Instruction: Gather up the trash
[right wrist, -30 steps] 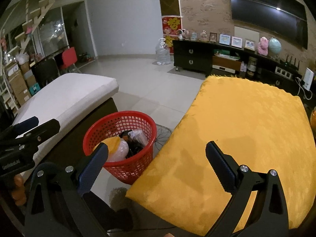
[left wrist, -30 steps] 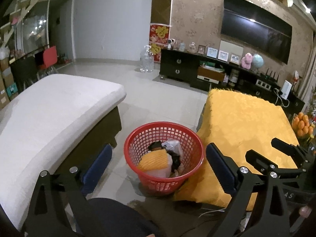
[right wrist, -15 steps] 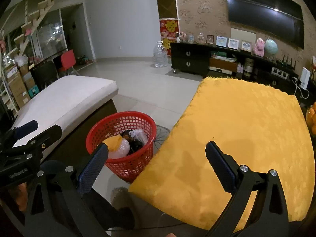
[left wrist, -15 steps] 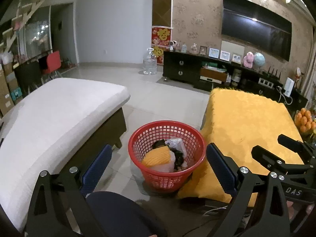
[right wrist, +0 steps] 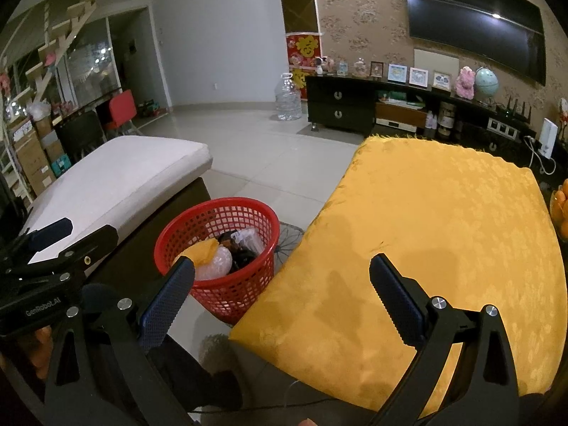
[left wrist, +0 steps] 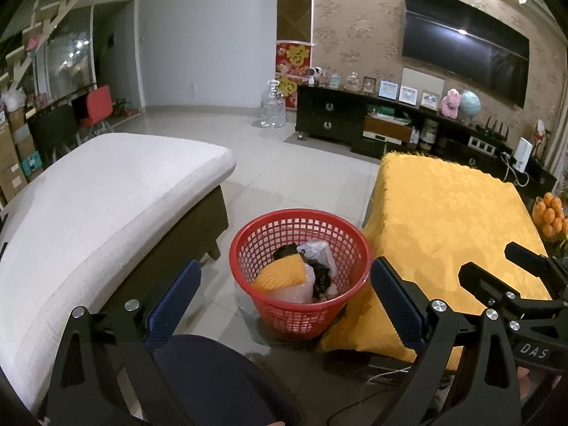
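A red mesh basket (left wrist: 280, 316) stands on the tiled floor between a sofa and a table; it also shows in the right wrist view (right wrist: 241, 298). Inside it lie a yellow wrapper (left wrist: 282, 272), clear plastic bags (left wrist: 317, 252) and dark scraps. My left gripper (left wrist: 285, 285) is open and empty, held above and short of the basket. My right gripper (right wrist: 282, 285) is open and empty, over the near corner of the yellow-clothed table (right wrist: 443, 220). Each gripper shows at the edge of the other's view.
A white-cushioned sofa (left wrist: 88, 206) is on the left. The yellow table (left wrist: 443, 213) is on the right, with oranges (left wrist: 550, 213) beyond it. A dark TV cabinet (left wrist: 372, 120) and a water jug (left wrist: 272, 106) stand by the far wall. My dark-clothed knee (left wrist: 220, 380) is below.
Both grippers have lifted and drawn back slightly, so the basket sits a little farther and lower in view. Both stay open and empty.
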